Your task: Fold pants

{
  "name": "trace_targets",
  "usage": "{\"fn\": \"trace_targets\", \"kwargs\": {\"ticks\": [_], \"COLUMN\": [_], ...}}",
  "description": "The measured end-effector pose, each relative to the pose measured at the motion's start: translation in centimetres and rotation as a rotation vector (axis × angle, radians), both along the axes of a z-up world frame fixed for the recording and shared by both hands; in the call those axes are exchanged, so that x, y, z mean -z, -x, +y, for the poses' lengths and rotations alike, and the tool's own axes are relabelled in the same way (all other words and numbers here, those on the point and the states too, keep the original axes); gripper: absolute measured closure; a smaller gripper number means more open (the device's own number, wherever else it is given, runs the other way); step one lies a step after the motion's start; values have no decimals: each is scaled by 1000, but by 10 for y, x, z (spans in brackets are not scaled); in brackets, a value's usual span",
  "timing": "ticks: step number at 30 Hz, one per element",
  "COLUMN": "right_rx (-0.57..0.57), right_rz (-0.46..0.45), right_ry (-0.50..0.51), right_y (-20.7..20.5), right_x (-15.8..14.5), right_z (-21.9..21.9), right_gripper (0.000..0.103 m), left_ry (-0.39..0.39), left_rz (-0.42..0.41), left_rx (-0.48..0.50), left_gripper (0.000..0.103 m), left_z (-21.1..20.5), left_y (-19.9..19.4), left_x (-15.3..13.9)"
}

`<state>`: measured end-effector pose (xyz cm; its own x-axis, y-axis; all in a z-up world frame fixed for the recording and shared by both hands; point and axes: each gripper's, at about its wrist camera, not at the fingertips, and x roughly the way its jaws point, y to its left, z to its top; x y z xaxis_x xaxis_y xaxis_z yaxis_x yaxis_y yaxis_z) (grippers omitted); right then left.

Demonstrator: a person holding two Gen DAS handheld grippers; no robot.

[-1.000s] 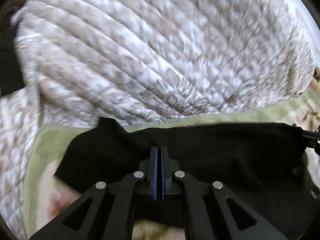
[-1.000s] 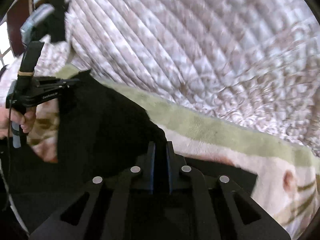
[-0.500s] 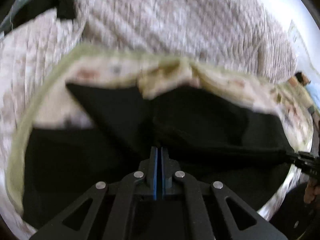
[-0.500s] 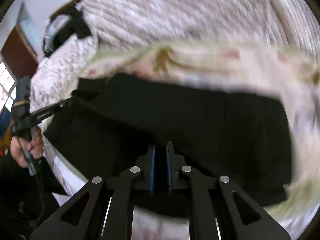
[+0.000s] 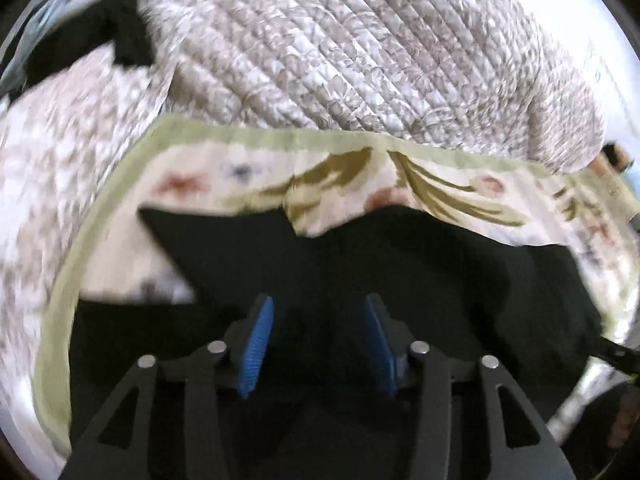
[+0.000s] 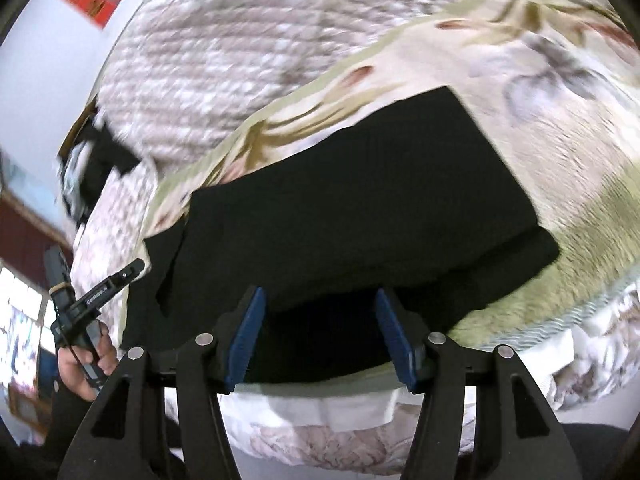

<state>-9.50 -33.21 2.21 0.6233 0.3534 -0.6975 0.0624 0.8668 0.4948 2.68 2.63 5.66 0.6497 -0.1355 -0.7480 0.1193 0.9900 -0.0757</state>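
The black pants (image 6: pixel 352 208) lie folded over in layers on a floral blanket with a green border (image 6: pixel 560 92). In the left wrist view the pants (image 5: pixel 400 264) fill the lower middle. My left gripper (image 5: pixel 318 340) is open just above the pants' near edge, with nothing between its blue pads. My right gripper (image 6: pixel 320 336) is open over the near edge of the pants, empty. The left gripper also shows at the left of the right wrist view (image 6: pixel 108 288), held in a hand.
A quilted beige bedspread (image 5: pixel 360 48) rises behind the blanket. The bed's near edge with a white sheet (image 6: pixel 320 404) is right below my right gripper. A dark item (image 6: pixel 104 148) lies at the far left on the quilt.
Both grippers were shut on the pants and carried the fabric toward the near edge. Now both have opened and let go; the pants lie folded on the blanket.
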Motion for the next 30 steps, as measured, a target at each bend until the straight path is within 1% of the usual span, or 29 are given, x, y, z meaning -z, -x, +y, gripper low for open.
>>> {"fn": "trace_targets", "kwargs": {"ticks": [2, 3, 6, 8, 9, 11, 13, 16, 17, 18, 19, 20, 21, 22, 23, 24, 26, 27, 30], "right_rx": [38, 52, 114, 162, 184, 197, 207, 245, 257, 262, 267, 267, 263, 264, 271, 279, 294, 299, 303], "right_rz": [25, 32, 25, 42, 60, 78, 64, 17, 5, -5, -14, -16, -14, -10, -5, -1, -2, -4, -18], "right_ry": [-12, -22, -33, -20, -29, -40, -24, -25, -27, -24, -11, -5, 5, 11, 16, 16, 6, -4, -24], "right_y": [-3, -4, -4, -3, -4, -5, -5, -10, -10, -11, -13, -14, -17, -18, -18, -18, -16, -15, -13], "right_x": [3, 5, 3, 4, 7, 11, 10, 6, 4, 2, 1, 1, 2, 4, 6, 8, 10, 11, 10], "right_z": [-7, -10, -22, -28, -31, -30, -28, -31, -31, -31, -30, -30, -29, -29, -30, -32, -38, -40, -42], "right_gripper": [45, 45, 45, 45, 45, 45, 45, 45, 45, 45, 45, 48, 57, 60, 66, 75, 84, 85, 86], "left_ry": [-46, -55, -55, -50, -48, -56, -62, -71, -79, -88, -91, -85, -58, -37, -30, -15, 27, 56, 99], "left_rz": [7, 16, 29, 43, 53, 78, 84, 79, 75, 69, 69, 68, 67, 61, 49, 29, -12, -40, -134], "left_rx": [-13, -16, -19, -20, -18, -20, -20, -27, -31, -37, -43, -53, -54, -67, -82, -99, -137, -157, -221], "left_gripper": [53, 53, 53, 53, 53, 52, 49, 50, 54, 77, 94, 95, 100, 100, 100, 100, 101, 101, 101], "left_z": [-6, -8, -9, -10, -11, -13, -14, -14, -14, -14, -12, -9, -5, 0, 4, 9, 20, 28, 51], "left_y": [-17, -26, -42, -47, -50, -53, -56, -60, -61, -62, -64, -65, -65, -63, -61, -57, -46, -36, 1], "left_x": [8, 13, 23, 31, 35, 44, 50, 49, 49, 49, 49, 48, 47, 46, 44, 39, 27, 18, -9]}}
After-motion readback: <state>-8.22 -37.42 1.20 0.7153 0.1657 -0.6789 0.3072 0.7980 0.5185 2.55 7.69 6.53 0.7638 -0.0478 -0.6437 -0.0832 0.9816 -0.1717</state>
